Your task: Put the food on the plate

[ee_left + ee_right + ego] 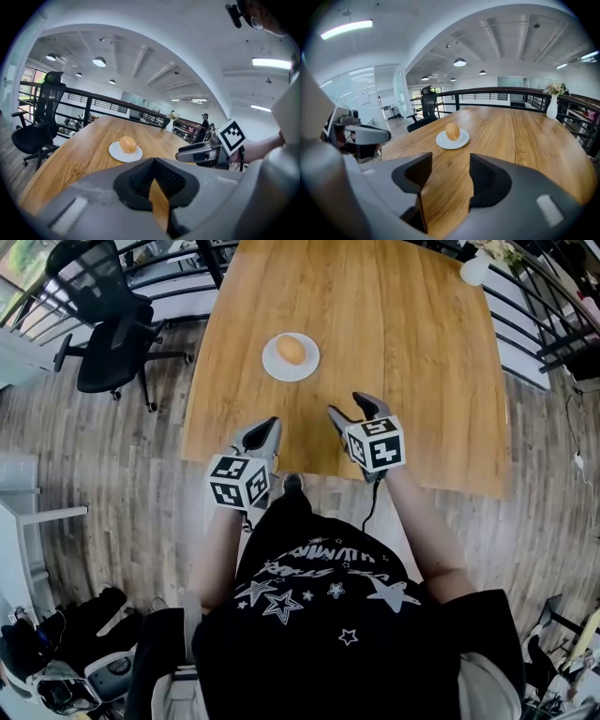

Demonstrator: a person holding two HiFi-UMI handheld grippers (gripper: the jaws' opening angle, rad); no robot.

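A round orange-brown piece of food (292,350) lies on a small white plate (277,368) near the middle of the wooden table (412,352). Both grippers hover over the table's near edge, well short of the plate. My left gripper (266,426) is shut, its jaws meeting with nothing in them. My right gripper (346,406) is open and holds nothing. In the left gripper view the food (128,144) sits ahead beyond the gripper (153,164). In the right gripper view the food (452,131) and plate (442,142) lie ahead past the gripper (450,164), with bare wood between the jaws.
A black office chair (112,334) stands on the floor left of the table. A white vase (475,268) stands at the table's far right corner. Railings run behind and to the right. Bags lie on the floor at lower left (66,652).
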